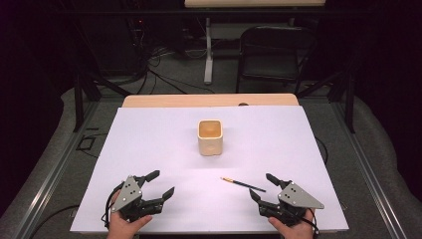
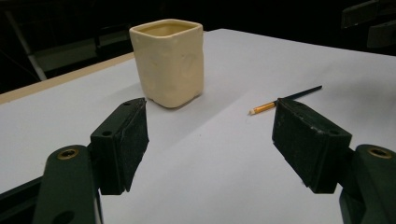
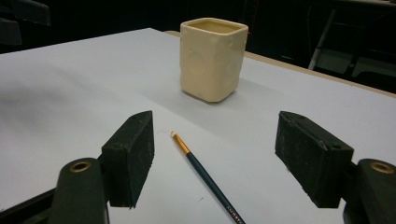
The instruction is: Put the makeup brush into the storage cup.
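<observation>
Both pairs of fingers stand wide apart and hold nothing: the right gripper (image 1: 262,186) has the pencil (image 3: 205,179) lying flat on the white worktop (image 1: 149,144) just ahead, dark-bodied with a gold band and pale tip; the left gripper (image 1: 160,183) is well apart from it. Beyond stands a cream square cup (image 1: 209,137), upright.

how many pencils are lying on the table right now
1. The pencil lies flat on the white sheet, nearer the person than the cream cup and just ahead of the right gripper. The cup's inside is partly hidden.
</observation>
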{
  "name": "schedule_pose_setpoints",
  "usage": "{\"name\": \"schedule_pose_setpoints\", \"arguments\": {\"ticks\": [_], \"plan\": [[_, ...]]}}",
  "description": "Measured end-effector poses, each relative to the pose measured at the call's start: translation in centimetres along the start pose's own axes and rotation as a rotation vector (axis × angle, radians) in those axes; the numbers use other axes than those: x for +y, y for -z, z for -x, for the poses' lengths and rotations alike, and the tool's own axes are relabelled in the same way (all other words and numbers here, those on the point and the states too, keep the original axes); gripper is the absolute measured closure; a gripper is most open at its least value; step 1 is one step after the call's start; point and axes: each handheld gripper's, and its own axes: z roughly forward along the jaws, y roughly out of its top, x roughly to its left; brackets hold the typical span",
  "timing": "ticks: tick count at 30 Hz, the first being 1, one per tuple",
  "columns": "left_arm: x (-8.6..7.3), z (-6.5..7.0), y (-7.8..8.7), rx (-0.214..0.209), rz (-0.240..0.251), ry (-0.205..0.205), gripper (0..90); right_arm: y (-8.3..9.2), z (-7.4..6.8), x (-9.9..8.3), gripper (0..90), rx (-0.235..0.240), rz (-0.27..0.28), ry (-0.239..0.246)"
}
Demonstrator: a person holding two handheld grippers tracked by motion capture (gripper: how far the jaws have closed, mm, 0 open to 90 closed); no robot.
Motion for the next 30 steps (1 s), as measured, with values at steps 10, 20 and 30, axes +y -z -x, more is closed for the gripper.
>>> {"name": "schedule_pose_setpoints", "arguments": {"ticks": [10, 20, 30], "plan": [[-0.1, -0.1, 0.1, -0.002, -0.013, 0.001, 27.5, -0.3, -0.2, 0.3, 30.1, 0.022, -0.029, 0.038], [-0.2, -0.4, -0.3, -0.01, -0.044, 0.015, 26.7, -0.6, -0.5, 0.7, 31.2, 0.009, -0.045, 0.068], [-0.1, -0.6, -0.1, 0.002, -0.056, 0.044, 26.5, -0.4, 0.0, 1.4, 21.7, -0.016, -0.052, 0.037]]}}
